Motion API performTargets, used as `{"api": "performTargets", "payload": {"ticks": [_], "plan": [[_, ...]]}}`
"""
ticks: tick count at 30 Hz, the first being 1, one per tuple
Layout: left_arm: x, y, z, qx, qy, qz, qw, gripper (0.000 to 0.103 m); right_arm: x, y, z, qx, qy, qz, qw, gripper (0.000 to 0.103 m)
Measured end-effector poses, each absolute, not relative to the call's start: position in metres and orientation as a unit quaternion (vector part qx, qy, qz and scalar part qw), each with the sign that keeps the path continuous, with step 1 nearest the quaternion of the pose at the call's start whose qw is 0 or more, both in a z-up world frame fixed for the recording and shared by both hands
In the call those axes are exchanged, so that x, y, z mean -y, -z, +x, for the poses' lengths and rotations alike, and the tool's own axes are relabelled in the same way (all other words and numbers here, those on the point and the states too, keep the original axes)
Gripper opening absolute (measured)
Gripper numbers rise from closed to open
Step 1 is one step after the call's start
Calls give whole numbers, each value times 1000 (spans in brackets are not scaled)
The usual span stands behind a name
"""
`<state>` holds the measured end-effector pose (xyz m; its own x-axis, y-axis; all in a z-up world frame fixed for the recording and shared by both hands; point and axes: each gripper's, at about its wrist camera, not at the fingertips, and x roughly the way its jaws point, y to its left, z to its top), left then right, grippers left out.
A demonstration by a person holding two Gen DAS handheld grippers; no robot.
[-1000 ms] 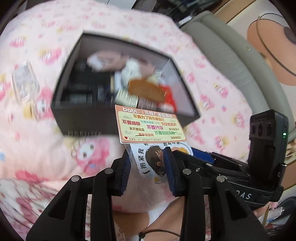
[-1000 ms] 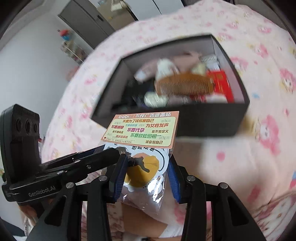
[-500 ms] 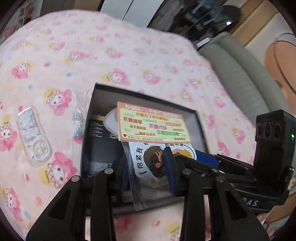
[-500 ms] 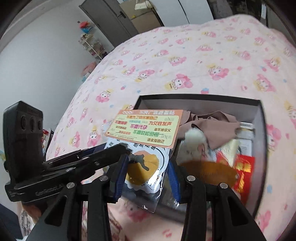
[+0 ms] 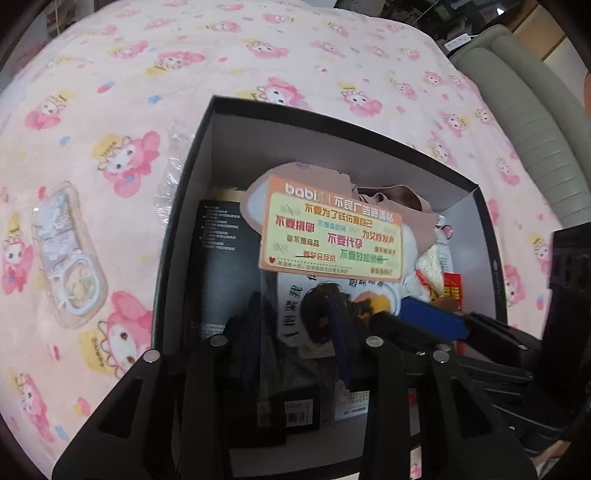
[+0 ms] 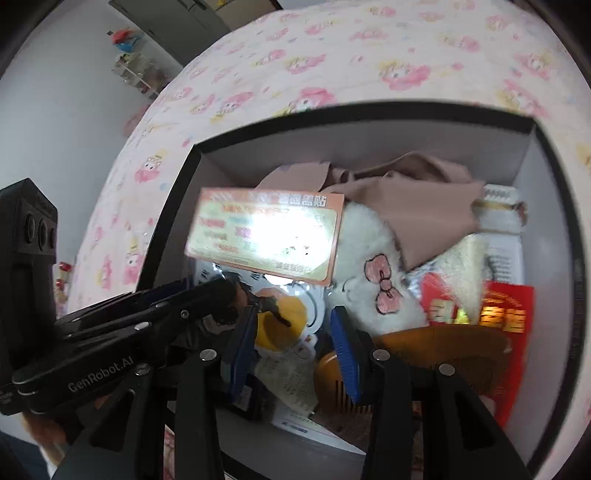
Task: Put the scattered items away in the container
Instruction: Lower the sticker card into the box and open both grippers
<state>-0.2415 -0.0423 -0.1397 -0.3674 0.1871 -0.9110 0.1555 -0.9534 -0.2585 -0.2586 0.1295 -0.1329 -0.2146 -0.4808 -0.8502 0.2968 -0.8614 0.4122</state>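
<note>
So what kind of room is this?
Probably a bedroom: a pink cartoon-print bedspread covers a bed, its padded headboard alongside, with a closet behind. A box of personal bits sits on it.

Your left hand-held gripper is matte black plastic: two angular finger arms with triangular cut-outs, each carrying round silver screw heads, and dark blue ribbed pads on the inner faces. At three o'clock in its own view you see the right hand-held gripper's black body, a boxy block with round sensor holes. From the right wrist view, its blue pads are brighter, the same silver screws dot the arms, and at nine o'clock the left unit's side reads "GenRobot.AI" in pale lettering below a black box with lens-like holes.
</note>
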Motion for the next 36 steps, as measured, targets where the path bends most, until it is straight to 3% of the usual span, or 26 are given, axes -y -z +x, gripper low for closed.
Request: {"api": "performTargets", "payload": {"ticks": [6,16,26,36], "plan": [[19,119,-226,107,-847,-521,-2,54,-149,109,-247,57,828,527,182,38],[-10,140,-246,132,-826,-543,76,51,-182,109,-255,41,839,535,92,38],[3,170,-262,75,-788,-610,-37,52,-169,119,-259,12,827,552,105,39],[4,120,-236,147,-840,-522,36,52,-169,117,-257,23,830,547,105,40]]}}
